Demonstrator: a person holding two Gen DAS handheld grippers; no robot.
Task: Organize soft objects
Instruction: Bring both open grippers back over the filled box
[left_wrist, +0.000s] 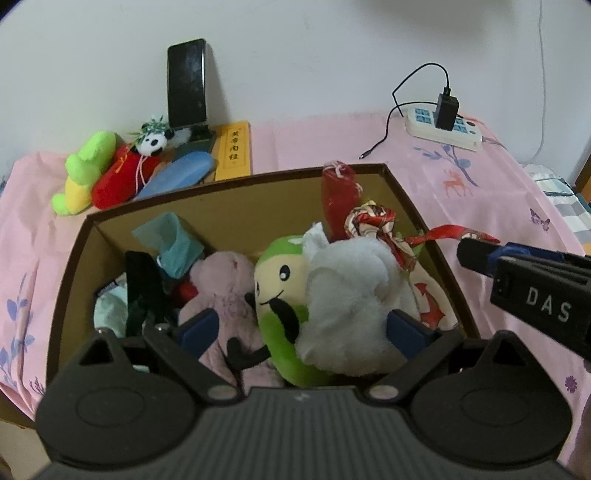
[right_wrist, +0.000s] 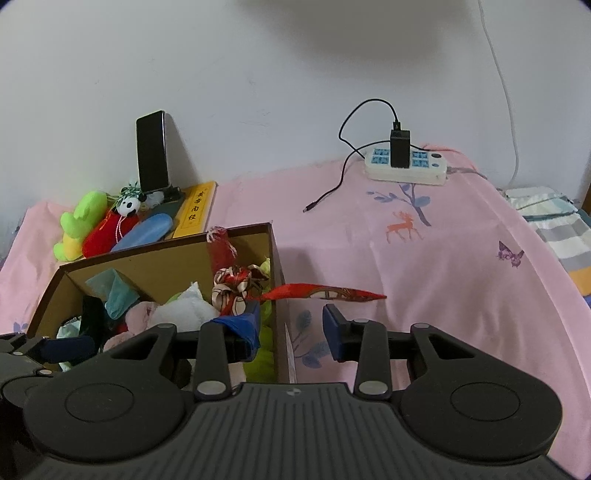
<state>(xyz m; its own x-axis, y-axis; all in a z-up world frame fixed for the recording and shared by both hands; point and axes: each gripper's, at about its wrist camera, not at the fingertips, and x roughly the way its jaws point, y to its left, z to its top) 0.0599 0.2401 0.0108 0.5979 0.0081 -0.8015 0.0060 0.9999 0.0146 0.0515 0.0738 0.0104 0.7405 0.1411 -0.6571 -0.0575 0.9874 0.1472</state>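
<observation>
A brown cardboard box (left_wrist: 229, 206) (right_wrist: 275, 254) on the pink bedspread holds several soft toys: a green and cream plush (left_wrist: 280, 277), a white fluffy toy (left_wrist: 351, 291), a pink plush (left_wrist: 225, 284), a red plush (left_wrist: 338, 195) and a knotted red patterned scarf (left_wrist: 373, 221) (right_wrist: 236, 288) whose tail (right_wrist: 332, 293) hangs over the box's right wall. My left gripper (left_wrist: 299, 330) is open over the box, its fingers either side of the green and white toys. My right gripper (right_wrist: 291, 326) is open, straddling the box's right wall below the scarf tail, holding nothing.
Behind the box lie a green-yellow plush (left_wrist: 86, 171), a red plush with a panda head (left_wrist: 125, 173), a blue case (left_wrist: 181, 173), a yellow book (left_wrist: 232, 151) and a propped phone (left_wrist: 186, 85). A power strip with charger and cable (right_wrist: 406, 166) sits at the back right.
</observation>
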